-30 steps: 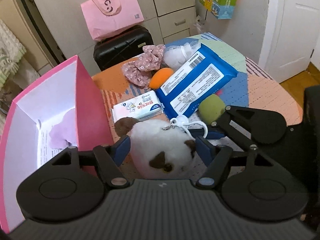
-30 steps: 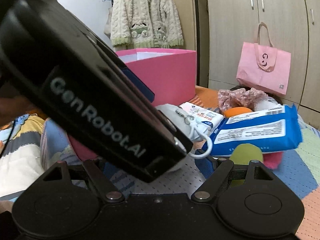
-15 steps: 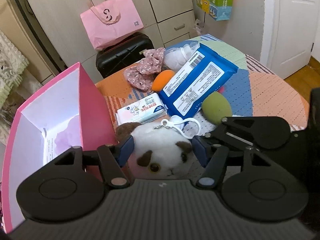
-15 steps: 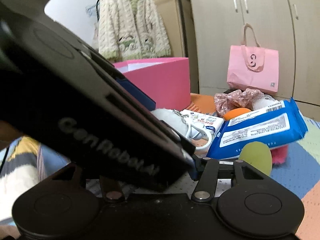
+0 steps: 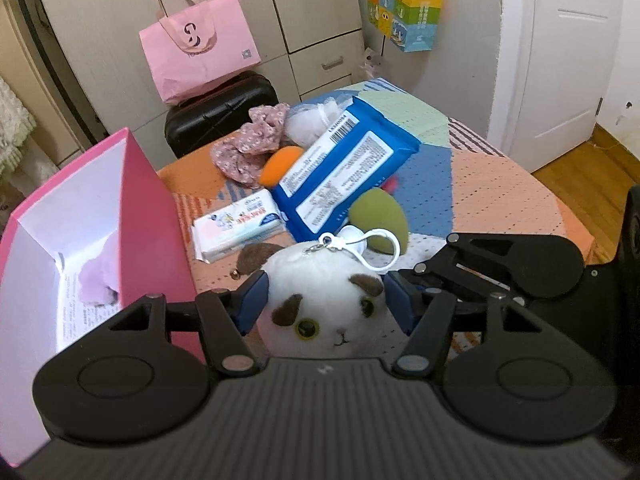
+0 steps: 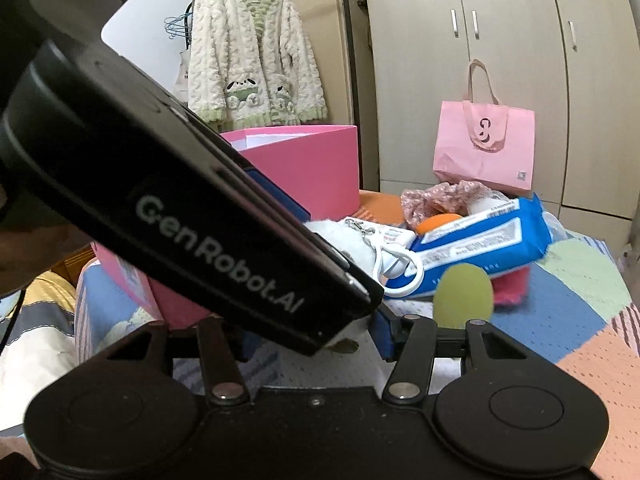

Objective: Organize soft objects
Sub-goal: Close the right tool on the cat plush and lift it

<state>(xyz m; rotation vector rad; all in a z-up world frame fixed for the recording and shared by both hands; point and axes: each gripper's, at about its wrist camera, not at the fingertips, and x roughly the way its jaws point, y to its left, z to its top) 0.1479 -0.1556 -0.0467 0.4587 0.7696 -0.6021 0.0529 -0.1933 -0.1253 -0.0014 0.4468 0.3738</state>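
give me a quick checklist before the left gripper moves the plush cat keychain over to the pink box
1. Grip: left gripper has both blue pads against the plush cat sides: ok.
2. Plush clear of the tablecloth: cannot tell.
3. White keychain clip dangles loose toward the green sponge; snag risk: not ok.
4. Pink box open, with room beside the lilac item: ok.
5. Box's near wall stands between plush and opening; likely needs lifting over: not ok.
6. Right gripper out of the way: cannot tell, the left gripper's body blocks its view.
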